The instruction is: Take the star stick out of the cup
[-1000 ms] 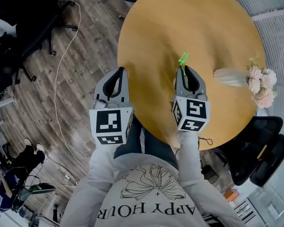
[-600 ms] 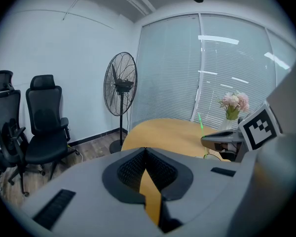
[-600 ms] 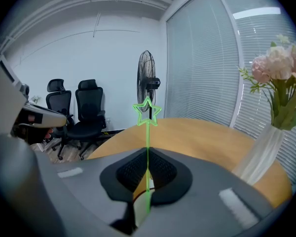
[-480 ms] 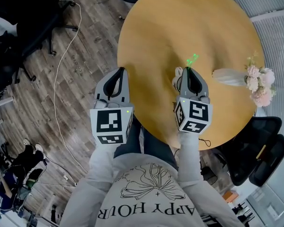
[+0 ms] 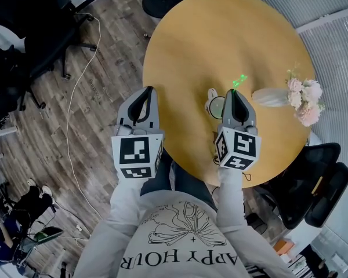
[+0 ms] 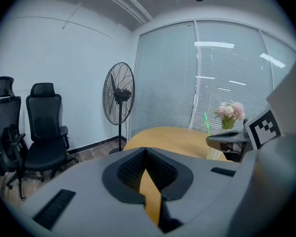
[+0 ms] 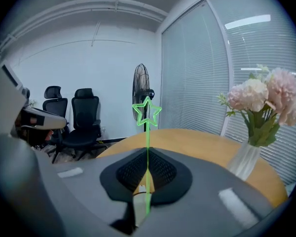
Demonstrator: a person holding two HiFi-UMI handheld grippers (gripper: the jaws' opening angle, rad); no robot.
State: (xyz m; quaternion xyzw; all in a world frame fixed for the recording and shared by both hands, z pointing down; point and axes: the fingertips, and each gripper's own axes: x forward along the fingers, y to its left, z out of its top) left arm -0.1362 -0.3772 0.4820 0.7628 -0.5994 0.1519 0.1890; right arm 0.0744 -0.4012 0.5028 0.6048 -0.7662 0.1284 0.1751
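Note:
A thin green star stick [image 7: 147,111] stands upright between the jaws of my right gripper [image 7: 147,164], which is shut on its shaft. From the head view the star [image 5: 239,81] pokes out past the right gripper [image 5: 232,92]. The small white cup [image 5: 215,105] sits on the round wooden table [image 5: 220,33], just left of the right gripper's jaws. The stick's lower end is hidden by the jaws. My left gripper [image 5: 148,90] hovers over the table's left edge, shut with nothing in it [image 6: 146,152]. The left gripper view also catches the stick [image 6: 206,123].
A white vase [image 5: 271,97] of pink flowers [image 5: 303,99] stands on the table just right of the right gripper, close in the right gripper view [image 7: 266,100]. Office chairs [image 7: 84,117] and a floor fan [image 6: 119,95] stand beyond the table. A cable [image 5: 75,97] runs across the floor.
The right gripper's jaws have closed on the star stick and moved right with it. The cup, which was under the gripper, now shows beside it. The left gripper has stayed put.

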